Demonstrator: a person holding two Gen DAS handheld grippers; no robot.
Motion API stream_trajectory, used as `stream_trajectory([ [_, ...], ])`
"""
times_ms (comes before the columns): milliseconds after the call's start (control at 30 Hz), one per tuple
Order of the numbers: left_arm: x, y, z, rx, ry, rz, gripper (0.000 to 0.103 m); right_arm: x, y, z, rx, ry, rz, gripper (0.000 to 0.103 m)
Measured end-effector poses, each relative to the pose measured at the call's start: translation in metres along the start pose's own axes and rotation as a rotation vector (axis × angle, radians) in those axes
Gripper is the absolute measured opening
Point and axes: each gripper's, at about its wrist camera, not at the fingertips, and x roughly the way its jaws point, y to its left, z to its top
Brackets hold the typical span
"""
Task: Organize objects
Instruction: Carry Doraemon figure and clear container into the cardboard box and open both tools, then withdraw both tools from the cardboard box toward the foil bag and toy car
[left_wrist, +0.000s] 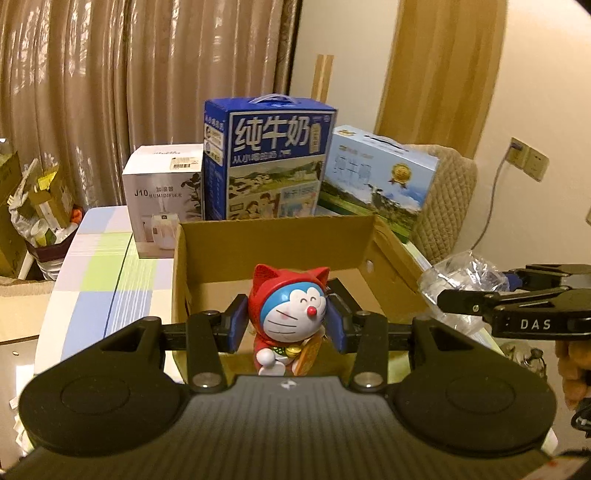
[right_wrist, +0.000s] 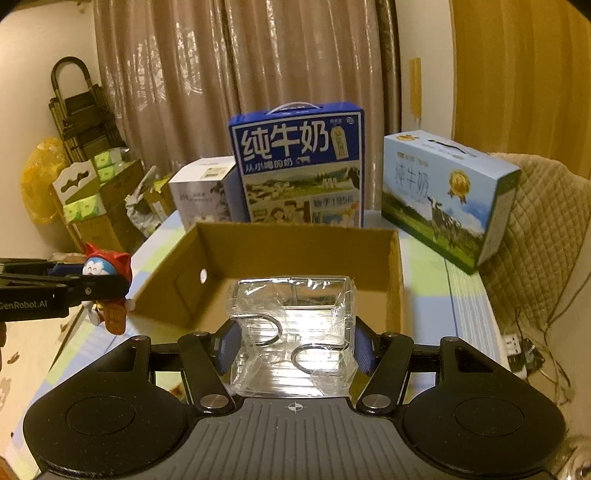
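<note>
Cardboard box (right_wrist: 295, 254) lies open at twelve o'clock of both claws; my left claw (left_wrist: 287, 325) grips the cat figurine (left_wrist: 290, 314), my right claw (right_wrist: 293, 345) the clear packet (right_wrist: 293, 332), nearer.

"J10 HUMIDIFIER" marks the white box (left_wrist: 162, 195), "纯牛奶" the blue milk carton (left_wrist: 269, 162), "GenRobot.AI" the left gripper (right_wrist: 107, 286).

Beige curtains (right_wrist: 236, 92), white wall (left_wrist: 347, 44), quilted chair (right_wrist: 535, 229), warm light.

Open cardboard box (right_wrist: 393, 280) stands on table (left_wrist: 107, 273). Behind it, left to right: humidifier box (left_wrist: 162, 199), tall milk carton (left_wrist: 266, 162), second milk carton (right_wrist: 443, 195) before cushioned chair (right_wrist: 535, 221).
</note>
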Motion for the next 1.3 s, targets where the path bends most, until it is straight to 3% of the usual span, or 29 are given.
stream_trajectory([
  [433, 0.078, 0.026, 0.016, -0.032, 0.063, -0.018, 0.04, 0.074, -0.014, 0.026, 0.032, 0.062, 0.004, 0.058],
  [500, 0.084, 0.032, 0.019, -0.055, 0.045, 0.003, 0.051, 0.081, -0.017, 0.027, 0.045, 0.067, 0.005, 0.058],
  [1000, 0.063, 0.044, 0.004, -0.078, 0.012, 0.013, 0.053, 0.094, -0.016, 0.019, 0.075, 0.086, 0.018, 0.058],
  [1100, 0.058, 0.046, 0.0, -0.09, 0.002, 0.013, 0.064, 0.096, -0.013, 0.025, 0.078, 0.066, 0.05, 0.06],
  [1200, 0.052, 0.046, -0.004, -0.098, -0.007, 0.02, 0.072, 0.095, -0.012, 0.031, 0.098, 0.008, 0.075, 0.077],
  [1300, 0.045, 0.047, -0.01, -0.104, -0.014, 0.019, 0.076, 0.09, -0.014, 0.036, 0.134, -0.013, 0.089, 0.077],
])
